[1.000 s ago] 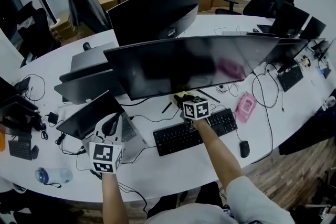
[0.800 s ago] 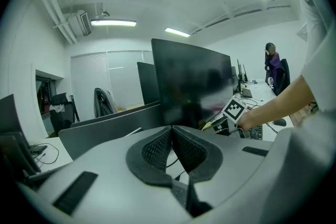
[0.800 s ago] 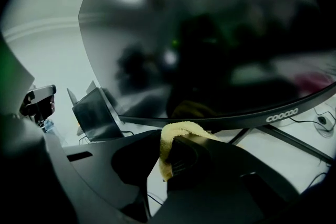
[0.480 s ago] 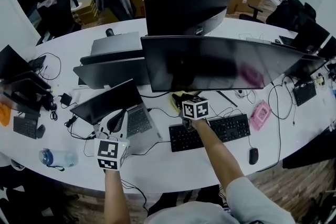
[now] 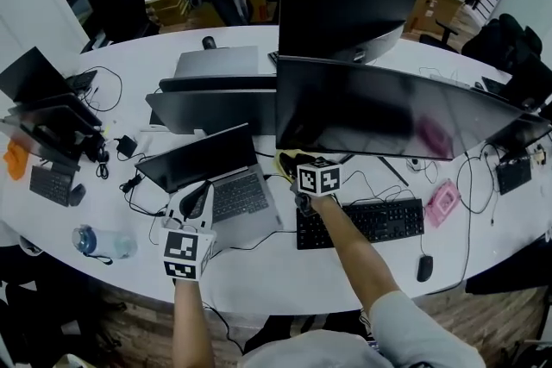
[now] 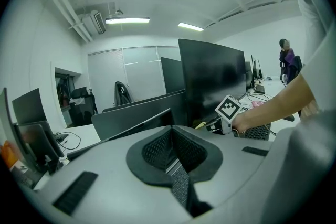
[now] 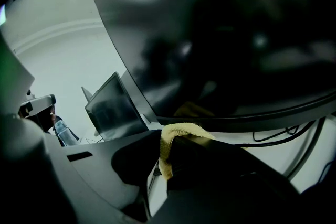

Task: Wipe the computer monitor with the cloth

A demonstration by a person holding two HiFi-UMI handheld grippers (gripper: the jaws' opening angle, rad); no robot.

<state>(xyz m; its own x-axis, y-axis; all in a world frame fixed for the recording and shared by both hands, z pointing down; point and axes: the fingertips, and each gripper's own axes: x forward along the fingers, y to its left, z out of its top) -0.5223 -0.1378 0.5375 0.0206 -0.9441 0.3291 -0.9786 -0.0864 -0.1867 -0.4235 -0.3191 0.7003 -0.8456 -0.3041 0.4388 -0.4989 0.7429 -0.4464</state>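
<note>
White curved desk (image 5: 259,276) crowded with screens, and the big, dark, glossy monitor (image 5: 388,112) stands right ahead of me. My right tool (image 5: 295,165) is clenched on the fluffy yellow cloth (image 7: 181,131), held low by the panel's bottom-left corner, ready to start wiping, I'd say. My left tool (image 5: 195,197) hangs pinched together, empty, over the laptop (image 5: 203,158), out of the way

White desk (image 5: 269,276), apparently wooden floor (image 5: 509,314)
</note>
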